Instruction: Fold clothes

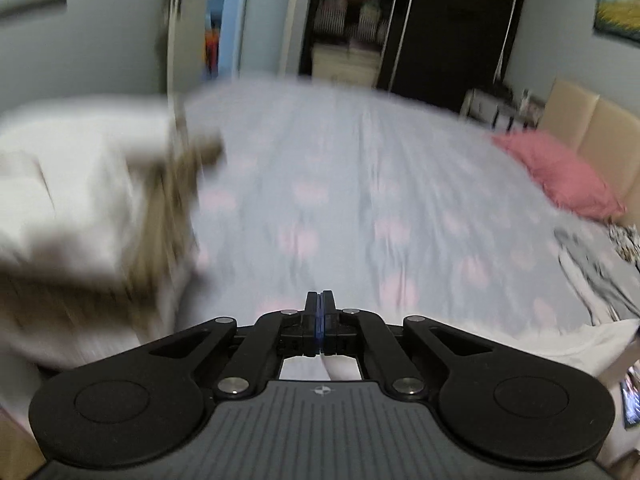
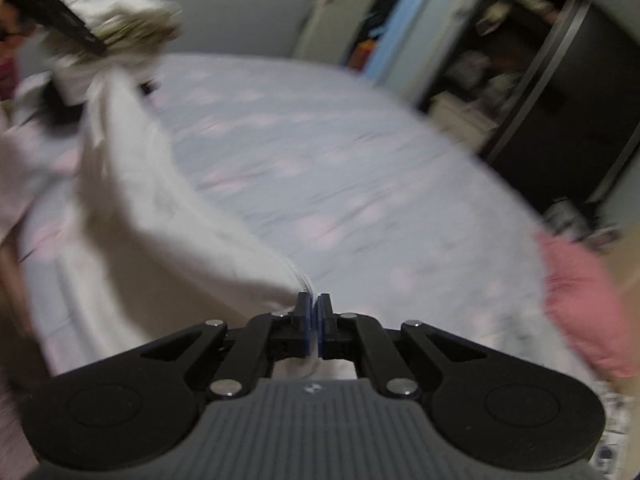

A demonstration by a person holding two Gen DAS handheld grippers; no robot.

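While the pale garment (image 2: 132,200) was held up in the air above the bed (image 2: 320,184), no fold could be seen in it, so the task was judged to be at its start. The right tongs (image 2: 314,304) were clamped on one edge of the cloth. The left tongs (image 1: 319,300) were pressed together, whitish cloth showing just beneath them, though a grip there could not be confirmed. Spreading and every fold were judged still outstanding.
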